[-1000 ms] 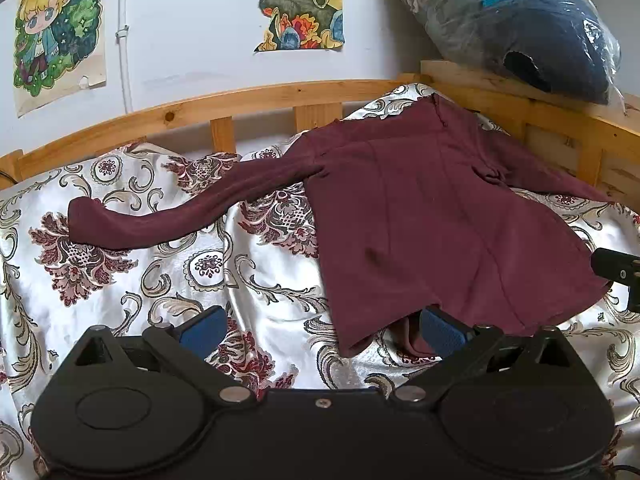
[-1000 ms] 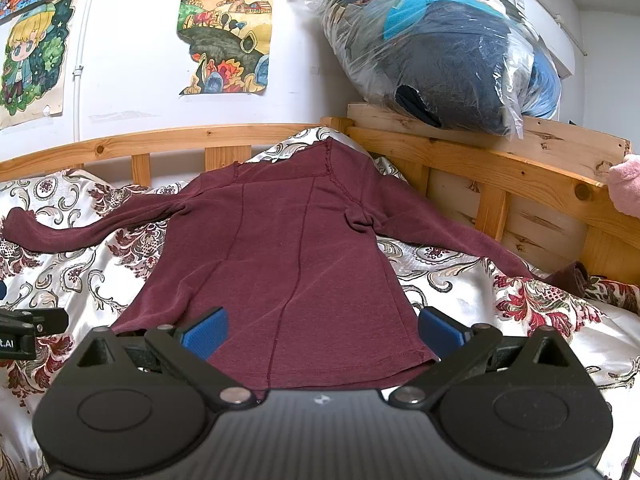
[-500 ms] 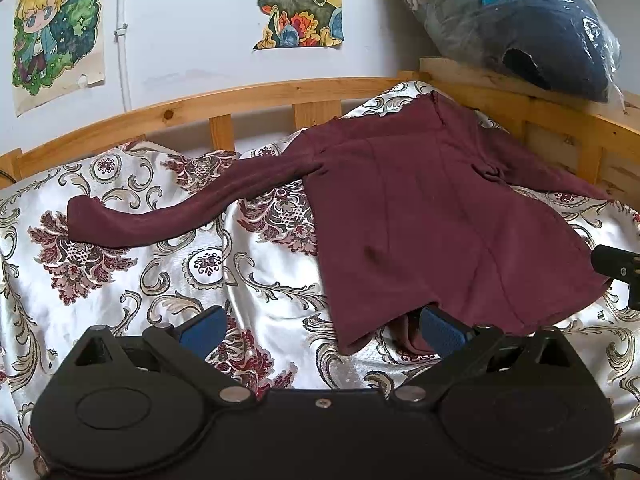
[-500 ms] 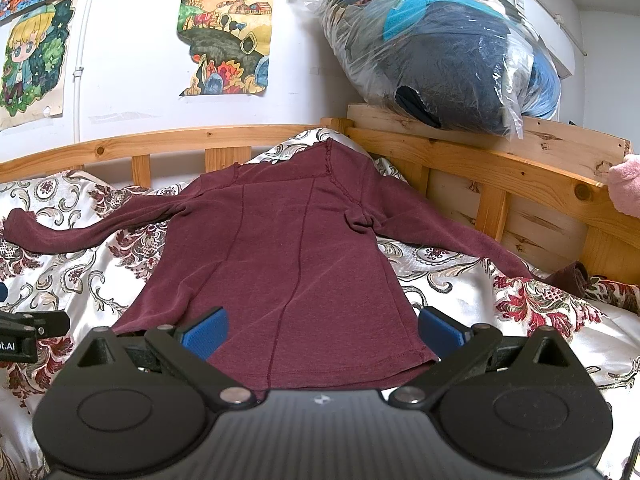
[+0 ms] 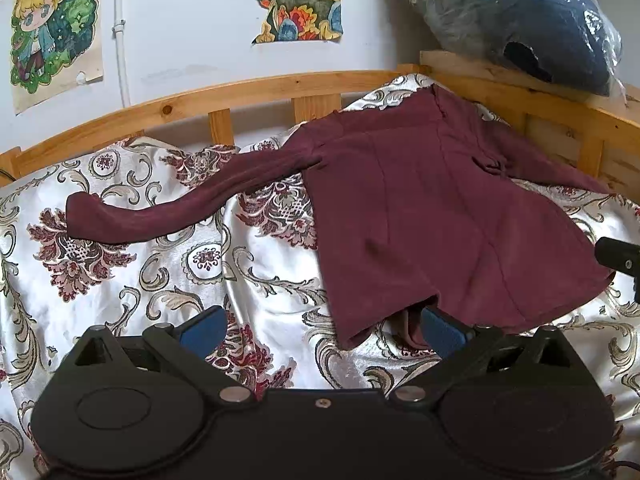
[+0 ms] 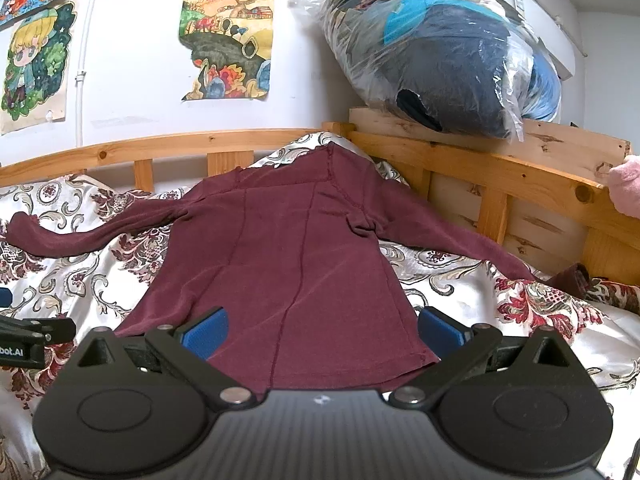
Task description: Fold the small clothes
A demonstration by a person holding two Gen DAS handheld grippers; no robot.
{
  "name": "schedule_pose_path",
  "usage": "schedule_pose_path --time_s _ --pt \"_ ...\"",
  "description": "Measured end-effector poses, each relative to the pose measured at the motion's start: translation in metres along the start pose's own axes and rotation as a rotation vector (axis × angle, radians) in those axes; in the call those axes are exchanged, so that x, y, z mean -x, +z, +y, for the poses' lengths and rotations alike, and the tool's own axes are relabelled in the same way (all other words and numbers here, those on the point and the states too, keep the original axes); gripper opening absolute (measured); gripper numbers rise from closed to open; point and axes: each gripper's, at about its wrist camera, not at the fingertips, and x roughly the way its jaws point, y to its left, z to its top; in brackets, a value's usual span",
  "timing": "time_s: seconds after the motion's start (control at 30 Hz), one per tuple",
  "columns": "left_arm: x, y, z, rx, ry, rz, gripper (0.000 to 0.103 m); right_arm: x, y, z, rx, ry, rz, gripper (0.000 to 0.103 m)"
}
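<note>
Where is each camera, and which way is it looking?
Left wrist: sits on the left gripper, low at the shirt's hem corner, facing the wall posters; its open jaws show.
Right wrist: sits on the right gripper, at the hem's middle, facing the wooden bed rail; its open jaws show.
Shared: the same maroon shirt, flowered sheet, posters and bagged bedding.

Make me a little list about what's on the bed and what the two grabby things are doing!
garment: maroon long-sleeved top, spread flat, unfolded
sleeves: both stretched out sideways
surface: floral satin bedspread
left gripper: open, at the hem's left corner, one of its fingers at the hem edge
right gripper: open, over the hem's right part, holding nothing
behind: wooden bed rail, plastic bag of clothes, posters on wall
</note>
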Motion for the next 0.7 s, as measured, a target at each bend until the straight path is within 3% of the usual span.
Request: schedule_pose_path --time_s 0.47,0.7 --pt "-0.012 0.002 -0.008 -0.036 0.022 0.068 0.102 -0.009 0.001 -0.004 -0.027 -0.002 0.05 0.103" --pt "-0.018 0.017 -0.023 -0.077 0.032 0.065 0.102 -0.011 0.0 -0.013 -0.081 -0.03 0.073 0.103"
